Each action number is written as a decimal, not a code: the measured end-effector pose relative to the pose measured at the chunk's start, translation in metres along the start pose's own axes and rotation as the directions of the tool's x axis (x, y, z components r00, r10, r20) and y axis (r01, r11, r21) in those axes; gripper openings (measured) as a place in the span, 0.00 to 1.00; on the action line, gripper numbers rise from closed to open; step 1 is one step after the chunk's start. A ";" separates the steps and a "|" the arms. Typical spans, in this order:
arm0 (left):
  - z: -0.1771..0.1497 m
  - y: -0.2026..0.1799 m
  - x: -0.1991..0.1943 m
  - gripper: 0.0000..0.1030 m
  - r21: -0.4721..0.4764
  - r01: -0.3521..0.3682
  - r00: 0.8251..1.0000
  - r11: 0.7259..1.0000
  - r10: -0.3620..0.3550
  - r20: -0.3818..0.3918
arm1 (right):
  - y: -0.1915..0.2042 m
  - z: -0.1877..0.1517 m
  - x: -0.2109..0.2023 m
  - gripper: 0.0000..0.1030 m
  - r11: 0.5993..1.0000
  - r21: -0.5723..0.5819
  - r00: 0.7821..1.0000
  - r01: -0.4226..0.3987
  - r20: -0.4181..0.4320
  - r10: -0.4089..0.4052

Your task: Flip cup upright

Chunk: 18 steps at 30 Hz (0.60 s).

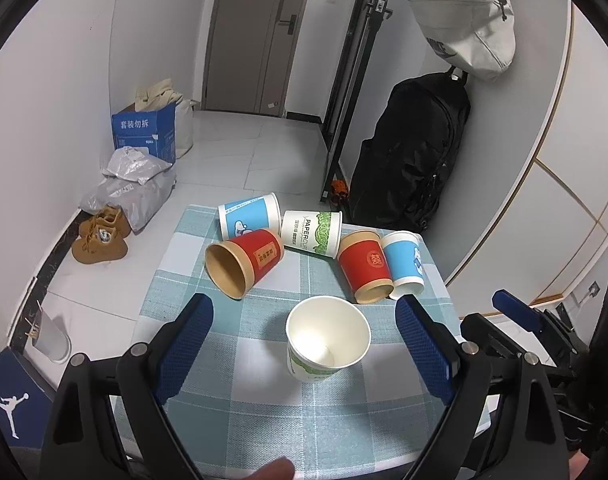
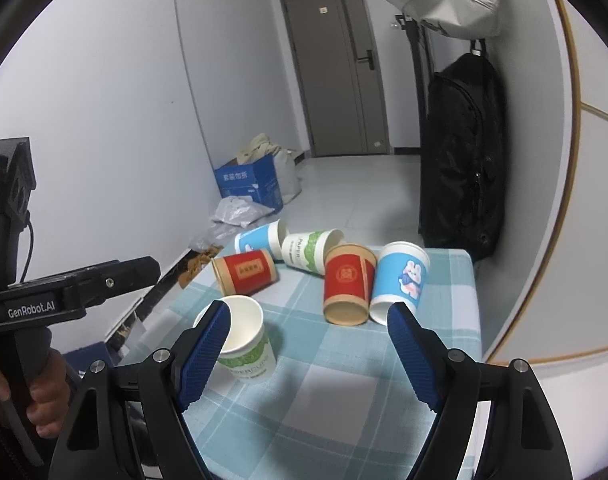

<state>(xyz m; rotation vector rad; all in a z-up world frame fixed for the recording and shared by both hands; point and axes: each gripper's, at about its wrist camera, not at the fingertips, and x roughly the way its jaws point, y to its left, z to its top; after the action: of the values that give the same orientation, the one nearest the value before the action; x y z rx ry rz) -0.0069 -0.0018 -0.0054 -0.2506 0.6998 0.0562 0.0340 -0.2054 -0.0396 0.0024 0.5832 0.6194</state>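
A white-and-green paper cup (image 1: 328,340) stands upright on the checked table, between my open left gripper's (image 1: 304,312) blue fingers but untouched. It also shows in the right wrist view (image 2: 243,344), just left of my open, empty right gripper (image 2: 308,320). Behind it several cups lie on their sides: a red cup (image 1: 243,264), a blue cup (image 1: 249,216), a white-green cup (image 1: 312,234), a second red cup (image 1: 366,266) and a second blue cup (image 1: 404,264). In the right wrist view the second red cup (image 2: 348,290) and second blue cup (image 2: 400,280) lie ahead of the right gripper.
The blue-checked tablecloth (image 1: 263,412) covers a small table. A black backpack (image 1: 412,152) leans by the far right corner. A blue box (image 1: 143,132), bags and brown shoes (image 1: 99,236) sit on the floor at left. The left gripper's body (image 2: 63,296) shows at left in the right wrist view.
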 end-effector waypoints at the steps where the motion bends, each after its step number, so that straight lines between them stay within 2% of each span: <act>1: 0.000 0.000 0.000 0.87 0.001 -0.001 1.000 1.000 0.001 0.001 | 0.000 -0.001 -0.001 0.78 1.000 0.000 1.000 0.000 0.001 0.000; 13: -0.001 -0.002 0.004 0.87 -0.009 -0.008 1.000 1.000 0.008 -0.012 | 0.001 -0.006 -0.001 0.78 1.000 -0.006 1.000 -0.004 0.001 0.004; 18: -0.001 -0.001 0.005 0.87 -0.014 -0.009 1.000 1.000 0.009 -0.013 | -0.001 -0.006 0.002 0.78 1.000 0.019 1.000 -0.008 -0.025 0.009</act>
<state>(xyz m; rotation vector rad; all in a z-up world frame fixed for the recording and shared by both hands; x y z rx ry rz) -0.0038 -0.0037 -0.0091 -0.2618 0.7136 0.0683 0.0326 -0.2058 -0.0452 0.0149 0.6131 0.6231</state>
